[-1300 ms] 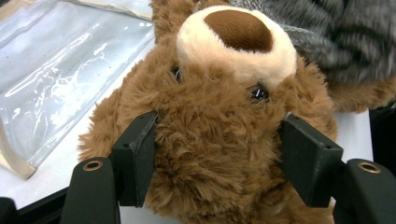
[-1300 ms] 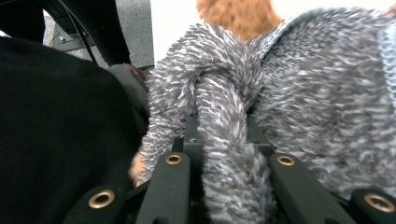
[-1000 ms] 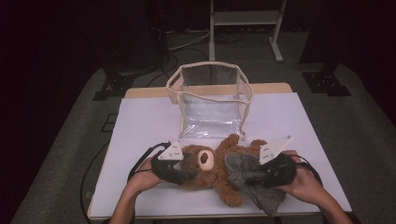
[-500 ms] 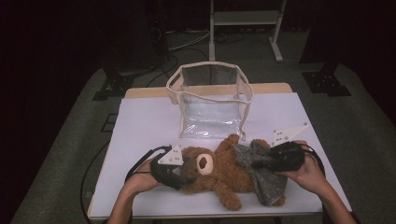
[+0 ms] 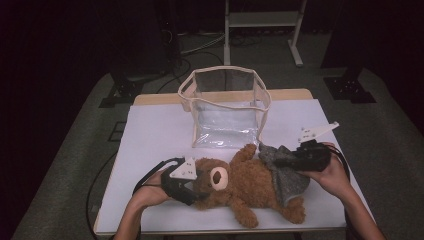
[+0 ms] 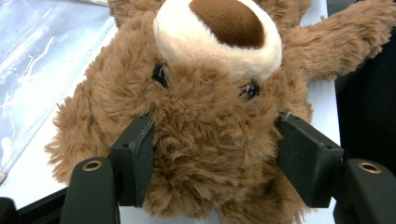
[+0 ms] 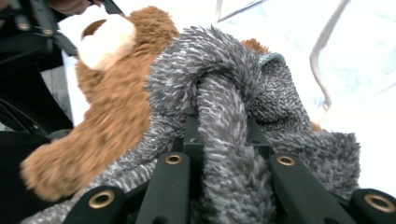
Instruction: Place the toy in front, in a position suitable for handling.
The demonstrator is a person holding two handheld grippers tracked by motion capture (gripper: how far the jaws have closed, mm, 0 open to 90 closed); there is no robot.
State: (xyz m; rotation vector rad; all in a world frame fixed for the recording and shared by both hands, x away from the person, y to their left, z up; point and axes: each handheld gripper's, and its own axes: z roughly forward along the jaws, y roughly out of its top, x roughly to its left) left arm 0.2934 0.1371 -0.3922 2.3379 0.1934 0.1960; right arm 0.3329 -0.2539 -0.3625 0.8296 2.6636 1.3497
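Note:
A brown teddy bear [image 5: 245, 186] lies on its back on the white table [image 5: 155, 135], head to the left. My left gripper [image 5: 201, 186] is shut on the bear's head; in the left gripper view its jaws press into the fur [image 6: 210, 121] on both sides below the eyes. My right gripper [image 5: 280, 162] is shut on a fuzzy grey knitted garment [image 5: 287, 182] draped over the bear's lower body. In the right gripper view a thick fold of that garment [image 7: 219, 65] is bunched between the jaws, with the bear [image 7: 116, 102] to its left.
A clear plastic bag with cream trim [image 5: 186, 97] stands open just behind the bear at the table's middle. A metal stand's legs [image 5: 297, 55] rise beyond the table's far edge. Cables trail from both grippers over the front of the table.
My right gripper has carried the grey garment away from the table's front edge, toward the far right, stretching it along the bear's body. The left gripper has stayed on the head.

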